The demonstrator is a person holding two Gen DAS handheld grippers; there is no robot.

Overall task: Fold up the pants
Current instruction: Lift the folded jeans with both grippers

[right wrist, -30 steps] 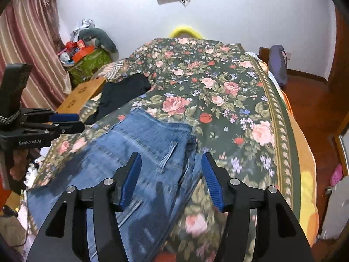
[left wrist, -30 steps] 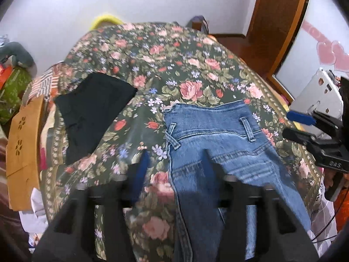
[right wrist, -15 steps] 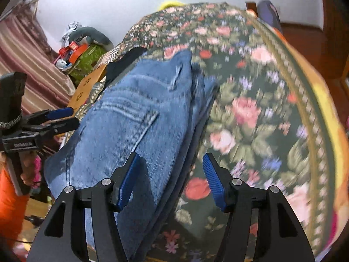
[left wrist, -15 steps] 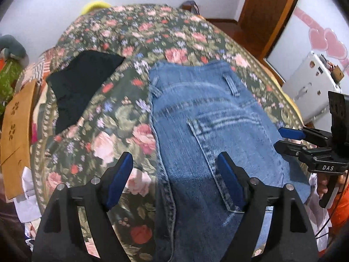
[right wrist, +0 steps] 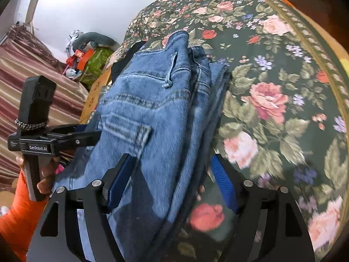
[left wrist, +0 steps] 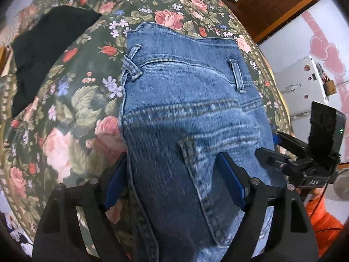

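Observation:
Blue jeans (left wrist: 185,109) lie back-side up on a floral bedspread (left wrist: 72,100), folded lengthwise, waistband at the far end. My left gripper (left wrist: 174,181) is open and low over the jeans, its fingers straddling their left edge beside the back pocket. My right gripper (right wrist: 172,179) is open, its fingers straddling the right, layered edge of the jeans (right wrist: 157,109). Each gripper shows in the other's view, the right one (left wrist: 277,150) at the jeans' right side, the left one (right wrist: 87,135) at their left side.
A black garment (left wrist: 43,52) lies on the bed to the left of the jeans. A wooden door (left wrist: 279,2) and a white appliance (left wrist: 303,87) stand to the right of the bed. Clutter and a striped curtain (right wrist: 32,76) stand to the left.
Both grippers have dropped lower and moved in over the jeans, pitching down. Their open fingers now straddle the jeans' two side edges.

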